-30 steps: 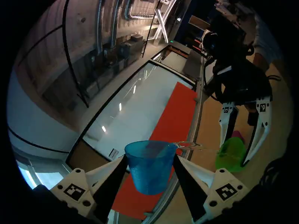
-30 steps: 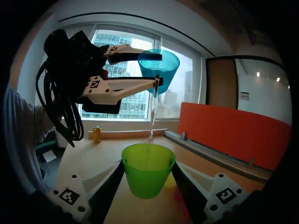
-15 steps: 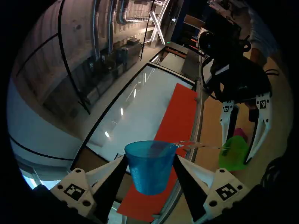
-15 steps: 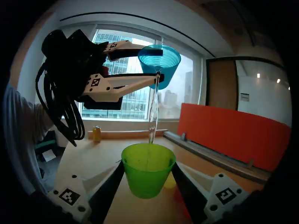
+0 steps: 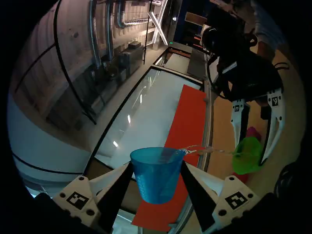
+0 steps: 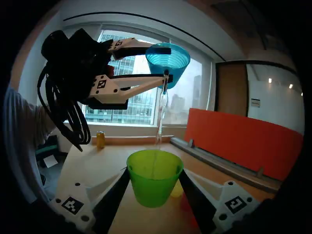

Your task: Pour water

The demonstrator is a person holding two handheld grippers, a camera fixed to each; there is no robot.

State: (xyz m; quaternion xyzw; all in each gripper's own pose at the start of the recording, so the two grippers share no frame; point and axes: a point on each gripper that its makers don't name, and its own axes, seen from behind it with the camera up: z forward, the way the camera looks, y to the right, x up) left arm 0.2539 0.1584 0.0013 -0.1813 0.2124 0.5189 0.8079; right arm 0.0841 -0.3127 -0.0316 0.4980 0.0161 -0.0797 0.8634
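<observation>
My left gripper is shut on a blue cup, held tipped on its side. In the right gripper view the same blue cup hangs high, mouth tilted down, between the left gripper's white fingers. A thin stream of water falls from its rim into the green cup. My right gripper is shut on that green cup, upright just above the wooden table. In the left gripper view the green cup sits between the right gripper's fingers, with the stream of water reaching it.
An orange partition panel runs along the table's right side with a metal rail at its foot. A yellow can stands by the window sill. A pink and a yellow object lie on the table under the green cup. A person's sleeve is at left.
The blue cup has tipped further over, its mouth now facing more downward. The stream of water keeps running into the green cup, which has stayed in place.
</observation>
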